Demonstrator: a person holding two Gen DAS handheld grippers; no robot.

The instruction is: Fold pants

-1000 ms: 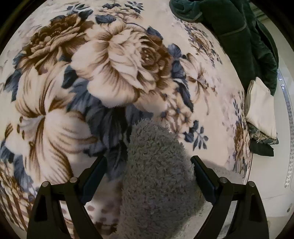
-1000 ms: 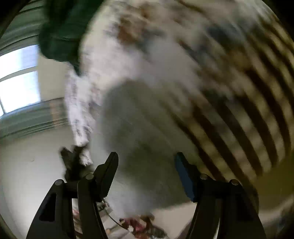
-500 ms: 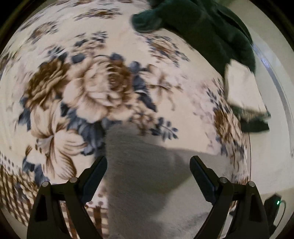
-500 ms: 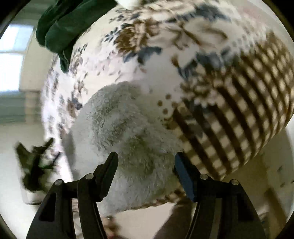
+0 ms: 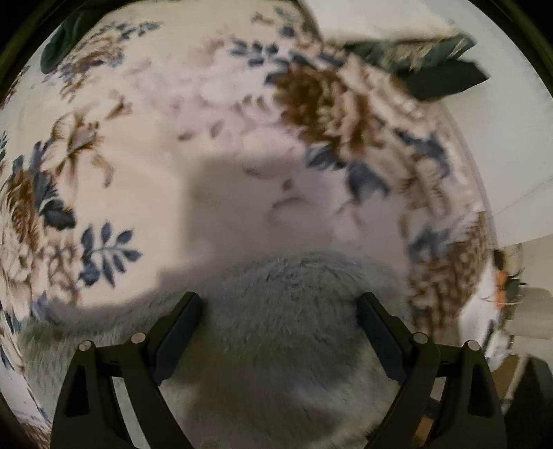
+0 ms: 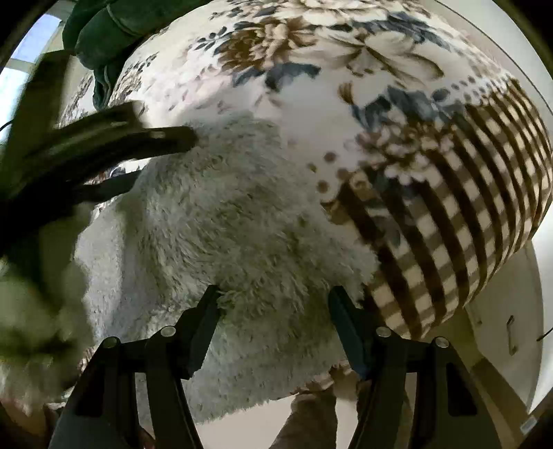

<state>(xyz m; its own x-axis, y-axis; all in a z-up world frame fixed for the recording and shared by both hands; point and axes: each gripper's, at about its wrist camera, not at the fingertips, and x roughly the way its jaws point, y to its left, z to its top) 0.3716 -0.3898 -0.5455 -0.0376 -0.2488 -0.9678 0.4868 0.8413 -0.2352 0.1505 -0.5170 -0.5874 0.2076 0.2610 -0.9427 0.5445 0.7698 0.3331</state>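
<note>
Your left hand-held gripper (image 5: 278, 331) and right hand-held gripper (image 6: 273, 323) both hang wide apart, holding nothing. Under and between their fingers lie the fuzzy grey pants (image 6: 221, 221), bunched on the flowery bed (image 5: 145, 145). I think most folding is left.

Pants (image 6: 221, 224): you had shaggy, matt grey fleece cloth.
Blanket (image 6: 345, 103): your surface was soft, matt floral plush cloth.
Right gripper (image 6: 274, 323): your fingers looked like matt black plastic.
Green garment (image 6: 103, 24): matt velvety cloth.
</note>
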